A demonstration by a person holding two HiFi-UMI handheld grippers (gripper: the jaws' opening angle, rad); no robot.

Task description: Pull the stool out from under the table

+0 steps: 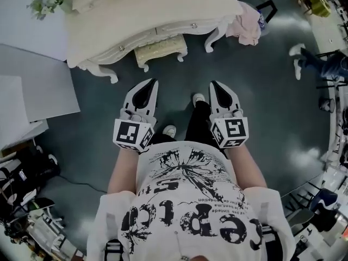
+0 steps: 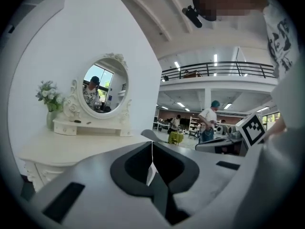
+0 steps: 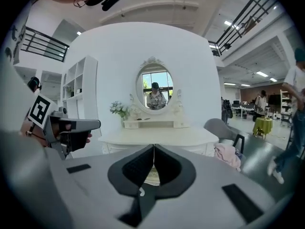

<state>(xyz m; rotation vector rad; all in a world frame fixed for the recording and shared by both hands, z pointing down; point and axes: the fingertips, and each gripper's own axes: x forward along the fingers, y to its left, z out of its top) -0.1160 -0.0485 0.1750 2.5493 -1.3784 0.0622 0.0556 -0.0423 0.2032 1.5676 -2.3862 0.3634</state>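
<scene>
Under the front edge of the cream bench (image 1: 136,15) sits the stool (image 1: 160,50), tucked between the carved legs, and that's the thing to pull out. It's well apart from the person, with bare dark floor (image 1: 174,86) between it and their shoes.

Both tools are held out at waist height, side by side, noses aimed at the bench. The left tool (image 1: 152,83) has its jaws pressed together with nothing between them, and the right tool (image 1: 213,84) is the same, closed and empty. That makes sense to me: nothing is within reach to grip yet, so this looks like the approach. They'd need to spread before taking the stool's rim.

Now, what can't we see? From the head view the bench top covers most of the stool's seat; only the front edge and front legs show, the rear legs hidden. The left gripper view shows no stool at all, since the tool's own body blocks the low part. The right gripper view shows the oval mirror (image 3: 155,92), but below it only a pale sliver. I can't tell whether that's the stool.
</scene>
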